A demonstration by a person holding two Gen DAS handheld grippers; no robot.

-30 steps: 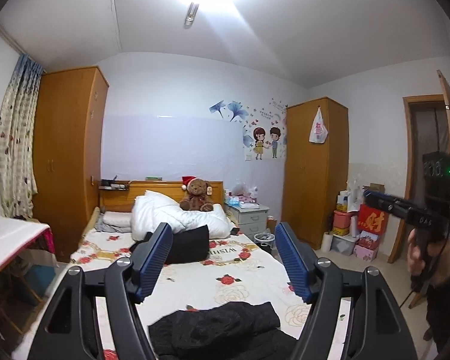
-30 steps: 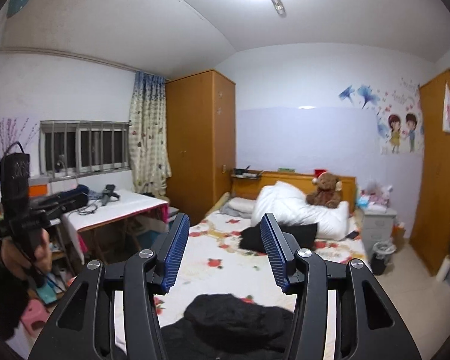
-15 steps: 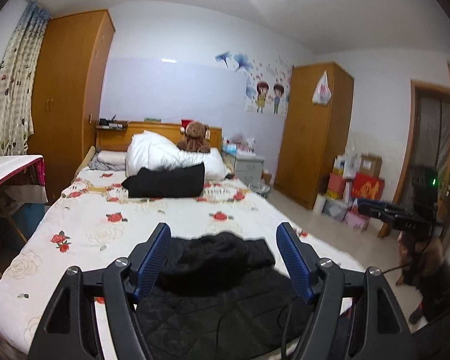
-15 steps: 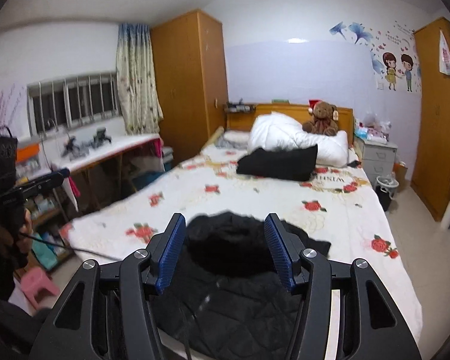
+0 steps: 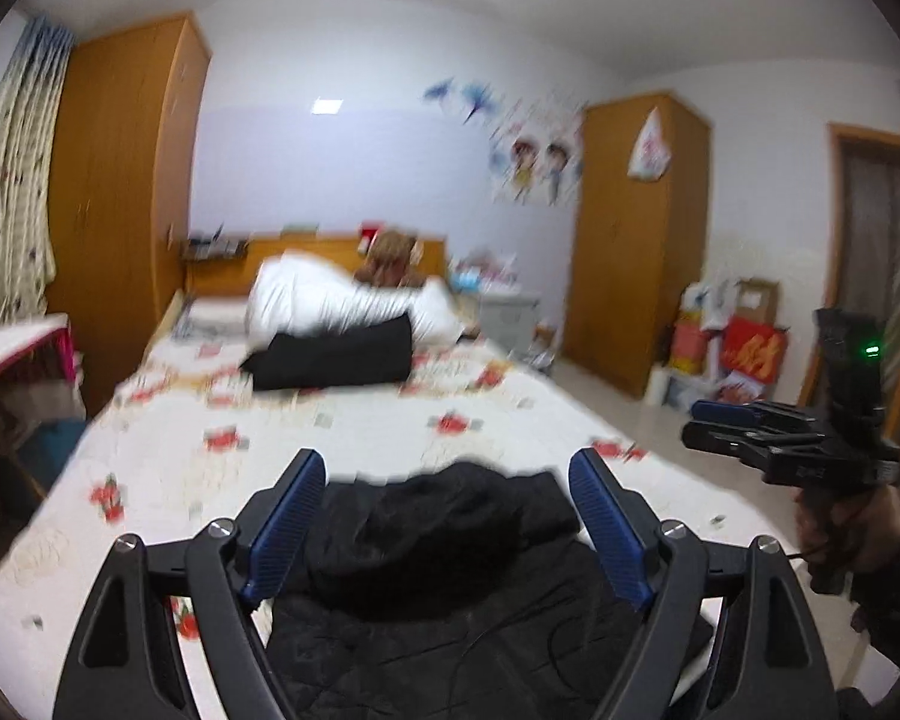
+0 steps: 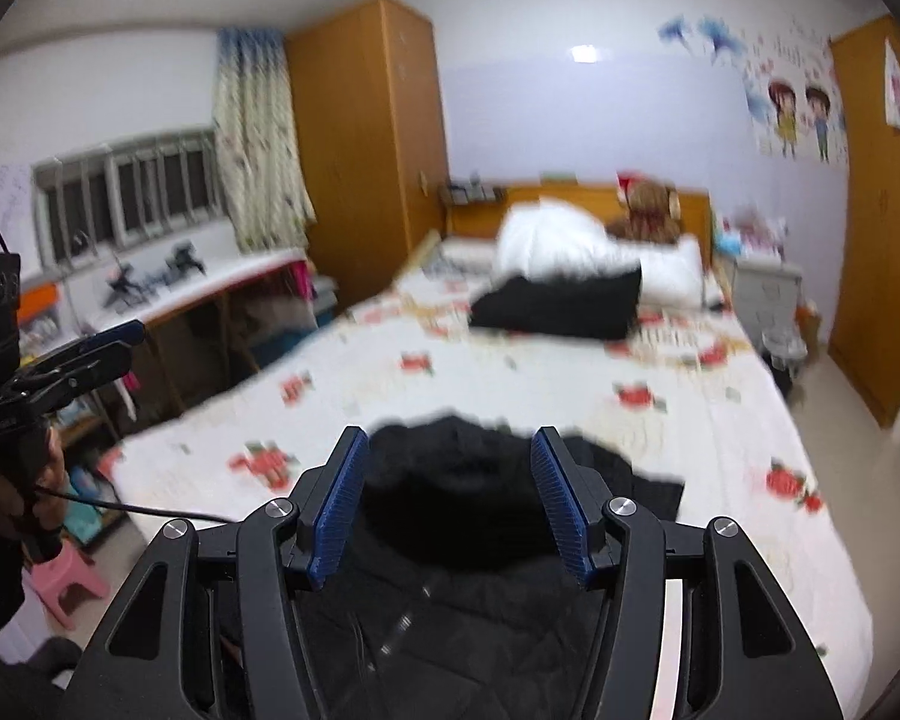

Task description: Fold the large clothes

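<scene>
Now that both views have dropped from the ceiling to the bedspread, you are lowering both grippers onto the black quilted jacket (image 5: 468, 588), which lies rumpled at the foot edge of the bed (image 5: 168, 468), hood bunched toward the pillows. Your left gripper (image 5: 450, 525) has just widened its jaws and stands well open with nothing pinched; the jacket shows between the fingers only as background. Your right gripper (image 6: 450, 501) has eased apart a little too, moderately open and empty, framing the hood. No fabric is gripped yet, so folding has probably not begun. A second dark garment (image 6: 561, 306), seemingly folded, rests near the white duvet (image 6: 576, 246) toward the headboard.
</scene>
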